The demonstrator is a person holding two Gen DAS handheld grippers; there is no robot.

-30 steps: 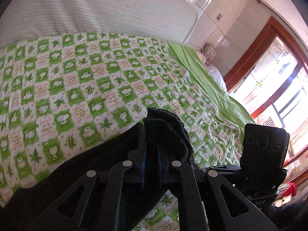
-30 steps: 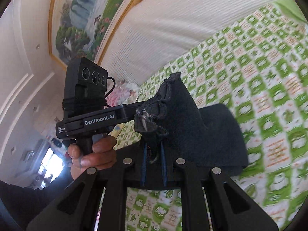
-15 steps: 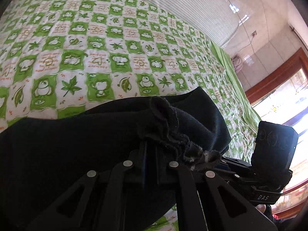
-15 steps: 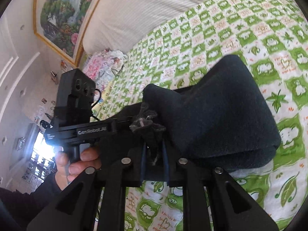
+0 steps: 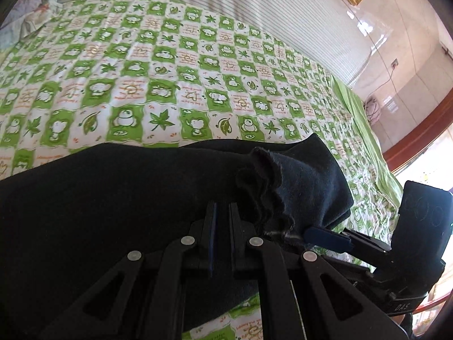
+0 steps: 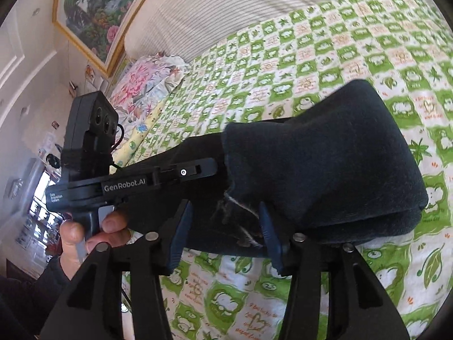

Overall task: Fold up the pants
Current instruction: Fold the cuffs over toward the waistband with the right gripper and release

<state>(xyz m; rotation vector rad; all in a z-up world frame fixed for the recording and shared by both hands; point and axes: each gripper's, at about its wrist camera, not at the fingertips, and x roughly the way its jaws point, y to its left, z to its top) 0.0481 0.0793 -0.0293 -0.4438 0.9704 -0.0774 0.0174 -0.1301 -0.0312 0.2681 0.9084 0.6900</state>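
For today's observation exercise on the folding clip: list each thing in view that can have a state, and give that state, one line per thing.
Pants: dark, doubled over, lying on the bedspread.
Right gripper: open, jaws just spread; the frayed hem lies between them, unpressed.
Left gripper: shut, jaws close together against the dark cloth; a pinch cannot be made out.
Bedspread: spread flat, green checked.

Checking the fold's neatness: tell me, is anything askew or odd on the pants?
Yes. The pants have a bunched, frayed edge at the near corner, puckered rather than flat. It lies by the right gripper, whose jaws have just been opening.
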